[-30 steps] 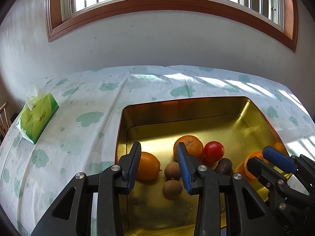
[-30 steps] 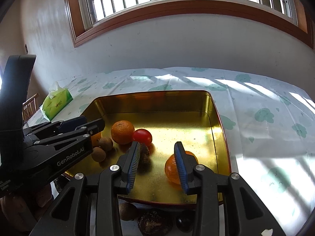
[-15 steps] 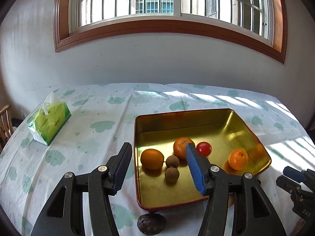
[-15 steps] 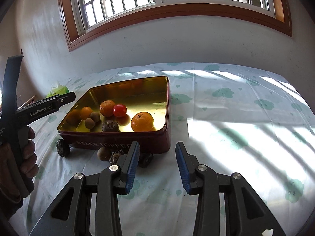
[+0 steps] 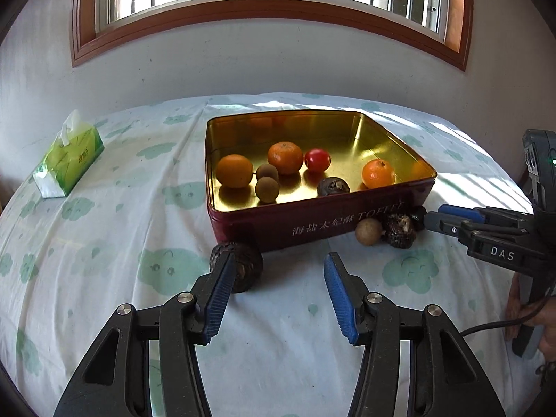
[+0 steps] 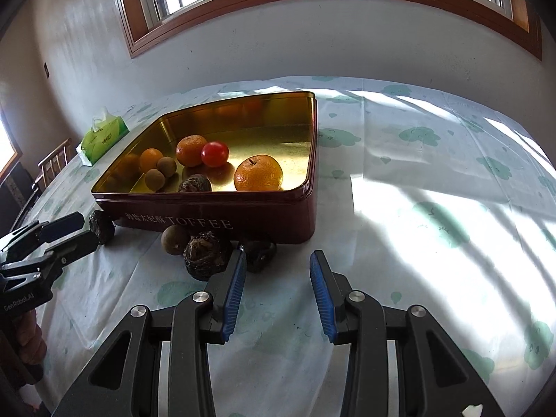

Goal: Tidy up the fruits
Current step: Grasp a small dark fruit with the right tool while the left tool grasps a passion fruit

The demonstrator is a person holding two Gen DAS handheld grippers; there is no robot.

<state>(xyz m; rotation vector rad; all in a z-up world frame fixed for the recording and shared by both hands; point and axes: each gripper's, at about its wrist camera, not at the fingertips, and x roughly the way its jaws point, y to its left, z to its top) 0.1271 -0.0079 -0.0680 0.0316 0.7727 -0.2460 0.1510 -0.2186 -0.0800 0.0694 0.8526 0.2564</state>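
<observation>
A table draped in a white cloth printed with green clouds [image 5: 104, 229] carries a dark red rectangular toffee tin with a gold interior [image 5: 347, 220], standing at mid-table.

Inside the tin lie seven fruits: three round orange citrus fruits [image 5: 285, 157], one at the left, one in the middle and one by the right wall; a glossy red tomato [image 5: 317, 160] just right of the middle orange; two small tan round fruits [image 5: 267, 189] between the left and middle oranges; and one dark wrinkled fruit [image 5: 333, 187] against the near wall.

By that count the sorting looks better than half done. Four pieces remain on the cloth along the tin's near side: a large dark wrinkled fruit [image 5: 239, 264] at the near left corner, and toward the right a tan round fruit [image 6: 174, 239], a rough dark brown fruit [image 6: 205, 254] and a small black fruit [image 6: 258, 254], close together.

The left gripper [image 5: 276, 295] hangs released and empty, its left pad just in front of the corner fruit. The right gripper [image 6: 277, 292] is likewise spread and empty, just short of the black fruit.

A green tissue pack [image 5: 69, 160] sits far left.
</observation>
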